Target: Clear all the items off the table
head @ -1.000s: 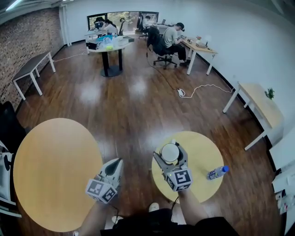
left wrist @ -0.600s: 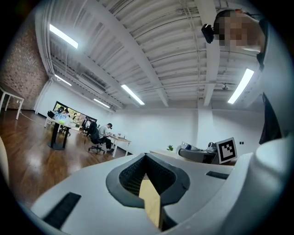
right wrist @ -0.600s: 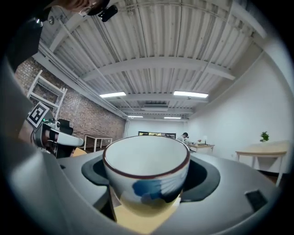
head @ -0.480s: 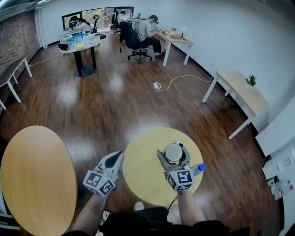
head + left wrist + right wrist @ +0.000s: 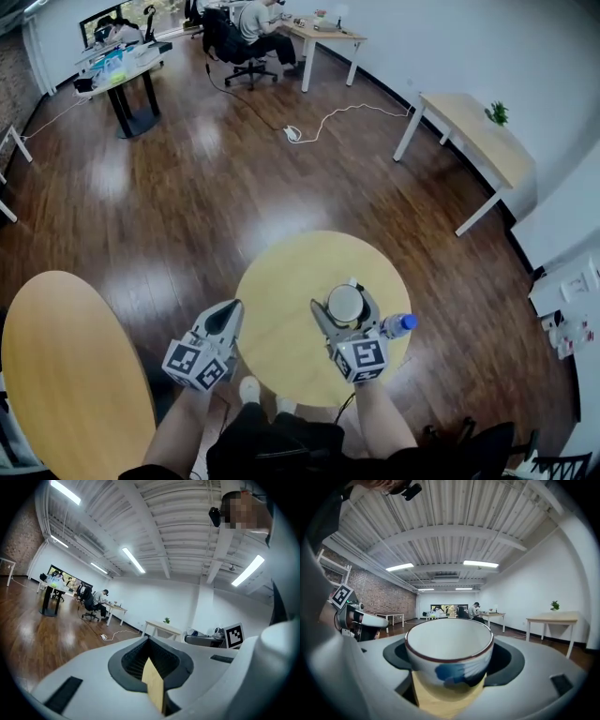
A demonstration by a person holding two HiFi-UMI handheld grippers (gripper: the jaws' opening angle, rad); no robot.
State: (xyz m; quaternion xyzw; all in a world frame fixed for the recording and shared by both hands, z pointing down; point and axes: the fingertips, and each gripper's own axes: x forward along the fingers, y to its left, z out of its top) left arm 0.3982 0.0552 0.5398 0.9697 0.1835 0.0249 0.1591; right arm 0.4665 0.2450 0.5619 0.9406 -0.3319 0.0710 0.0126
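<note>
A white cup (image 5: 345, 304) with a dark red rim and a blue mark on its side sits between the jaws of my right gripper (image 5: 346, 296), which is shut on it above the small round yellow table (image 5: 291, 281). In the right gripper view the cup (image 5: 449, 649) fills the gap of the right gripper (image 5: 449, 670). A clear water bottle (image 5: 398, 324) with a blue cap lies on the table just right of that gripper, partly hidden by it. My left gripper (image 5: 229, 316) hangs at the table's left edge, jaws together and holding nothing; in its own view the left gripper (image 5: 151, 665) shows only tabletop below.
A larger round yellow table (image 5: 66, 375) stands at the left. A pale wooden desk (image 5: 473, 127) with a small plant (image 5: 496, 113) is at the right wall. A white cable and plug strip (image 5: 293, 134) lie on the wooden floor. People sit at desks (image 5: 323, 33) far back.
Both grippers have come over the small round table, which now lies under them. The cup stays in the right gripper. The bottle now sits close beside the right gripper.
</note>
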